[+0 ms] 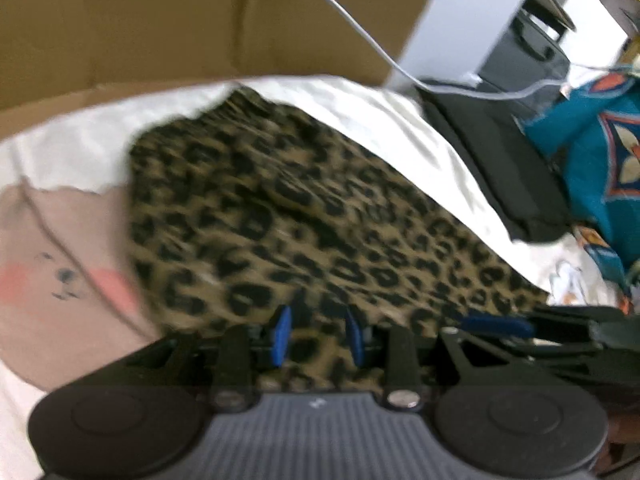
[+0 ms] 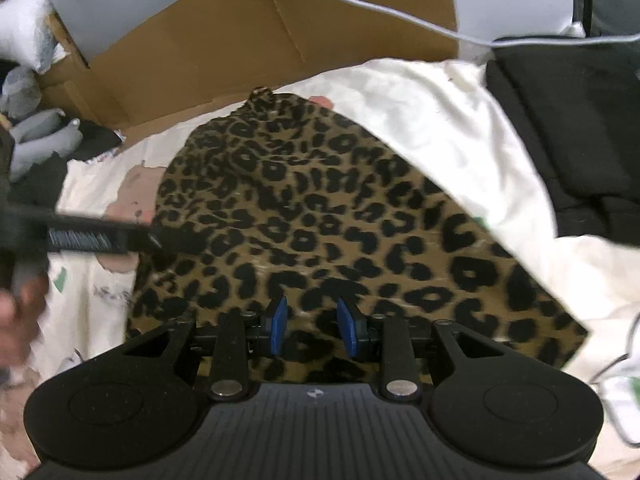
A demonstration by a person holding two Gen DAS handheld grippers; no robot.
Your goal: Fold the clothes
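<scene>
Leopard-print garment (image 2: 320, 216) lies spread over a white bedsheet (image 2: 452, 128), filling the centre of both views and running from upper left to lower right in the right wrist view.

Behind it, across the top of both frames, stands an open cardboard box (image 2: 224, 48); its flaps face the bed, and what is inside cannot be made out. At the upper left of the right wrist view, some white stuffing and a grey soft toy (image 2: 40, 136) sit beside the box. A thin white cable (image 2: 360, 4) crosses in front of the cardboard.

The right gripper (image 2: 312, 328) sits low over the near edge of the garment, its blue pads parted with print showing between them and nothing clamped. The left gripper (image 1: 320, 336) is posed the same way in its own view, blue pads apart above the cloth. It also enters the right wrist view from the left edge as a dark bar reaching the garment's left margin, with a blurred hand (image 2: 20, 312) behind it at the lower left.

The left wrist view is smeared by motion. A pink bear print (image 1: 60, 272) on the sheet shows at its left, a black bag or cloth (image 1: 500, 160) lies past the sheet at the right, and a teal patterned fabric (image 1: 592, 152) is cut off by the right edge. Whether the pads touch the cloth cannot be told.
</scene>
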